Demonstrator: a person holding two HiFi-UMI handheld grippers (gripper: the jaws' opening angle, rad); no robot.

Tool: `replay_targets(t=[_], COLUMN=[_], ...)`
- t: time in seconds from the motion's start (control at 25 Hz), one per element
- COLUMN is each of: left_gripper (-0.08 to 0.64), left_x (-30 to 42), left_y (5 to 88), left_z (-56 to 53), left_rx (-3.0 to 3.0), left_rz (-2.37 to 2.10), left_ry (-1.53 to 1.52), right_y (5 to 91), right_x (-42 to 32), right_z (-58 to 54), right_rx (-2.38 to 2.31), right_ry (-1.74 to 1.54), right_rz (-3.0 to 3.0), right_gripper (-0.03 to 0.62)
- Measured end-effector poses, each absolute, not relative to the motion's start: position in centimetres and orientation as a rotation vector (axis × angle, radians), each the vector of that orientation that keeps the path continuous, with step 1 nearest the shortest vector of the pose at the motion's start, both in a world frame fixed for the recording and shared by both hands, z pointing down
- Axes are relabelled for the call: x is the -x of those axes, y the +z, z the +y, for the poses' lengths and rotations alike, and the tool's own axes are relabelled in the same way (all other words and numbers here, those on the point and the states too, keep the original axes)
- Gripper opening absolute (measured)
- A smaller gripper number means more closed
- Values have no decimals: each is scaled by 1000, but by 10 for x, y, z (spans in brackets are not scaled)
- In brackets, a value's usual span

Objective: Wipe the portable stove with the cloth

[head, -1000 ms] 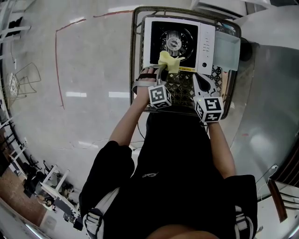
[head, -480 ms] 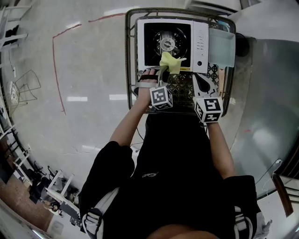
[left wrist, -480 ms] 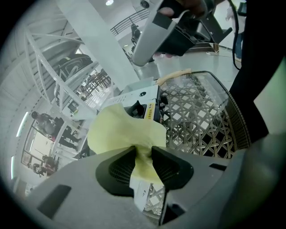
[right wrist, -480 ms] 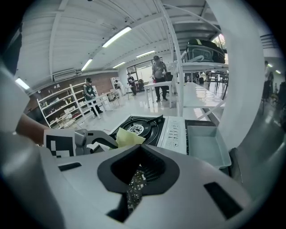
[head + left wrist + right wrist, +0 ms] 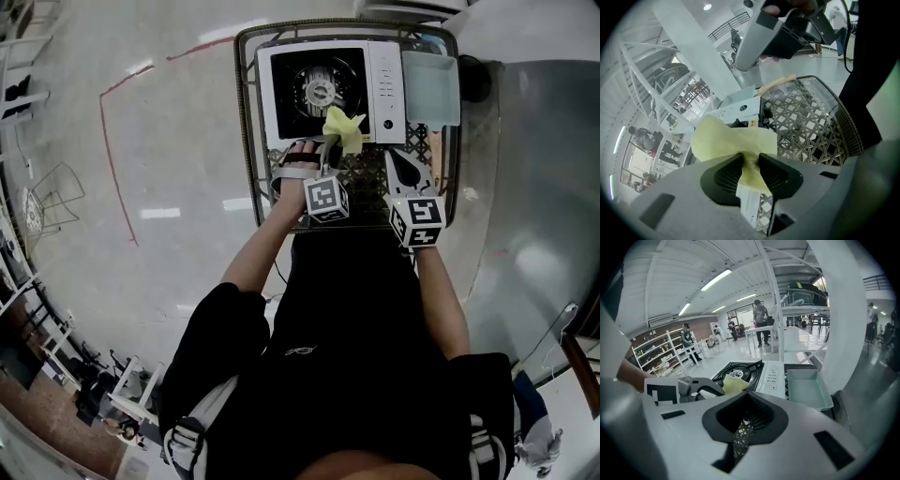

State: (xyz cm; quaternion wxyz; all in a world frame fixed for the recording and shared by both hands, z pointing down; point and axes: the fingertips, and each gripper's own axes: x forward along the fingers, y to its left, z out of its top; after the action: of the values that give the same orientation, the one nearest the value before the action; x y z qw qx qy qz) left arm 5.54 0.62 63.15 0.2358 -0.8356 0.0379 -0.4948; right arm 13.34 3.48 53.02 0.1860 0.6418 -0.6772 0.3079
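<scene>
Head view overhead, steeply down; gripper views low, close, facing forward; all share stove (image 5: 323, 89).

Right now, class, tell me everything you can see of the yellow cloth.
The cloth is pale yellow, thin and crumpled, like soft fabric. The left hand-held gripper pinches one fold between its jaws; the rest fans out loose beyond them. It sits over the near edge of the portable stove; contact with the stove cannot be told.
</scene>
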Motion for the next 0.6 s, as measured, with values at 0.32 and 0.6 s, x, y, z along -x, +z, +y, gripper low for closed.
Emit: replay_targets(t=[0.32, 0.6], left_gripper=[130, 130], left_x=[-71, -74], left_y=[632, 631], left_z=[12, 14], left_rx=[2315, 2290], left_rz=[62, 26], left_ry=[-1340, -1359], right_y=[534, 537], right_x=[-142, -143], right_z=[43, 47], right_rx=[-1838, -1847], right_ry=[892, 909], right_rz=[-1873, -1865], right_gripper=[6, 6])
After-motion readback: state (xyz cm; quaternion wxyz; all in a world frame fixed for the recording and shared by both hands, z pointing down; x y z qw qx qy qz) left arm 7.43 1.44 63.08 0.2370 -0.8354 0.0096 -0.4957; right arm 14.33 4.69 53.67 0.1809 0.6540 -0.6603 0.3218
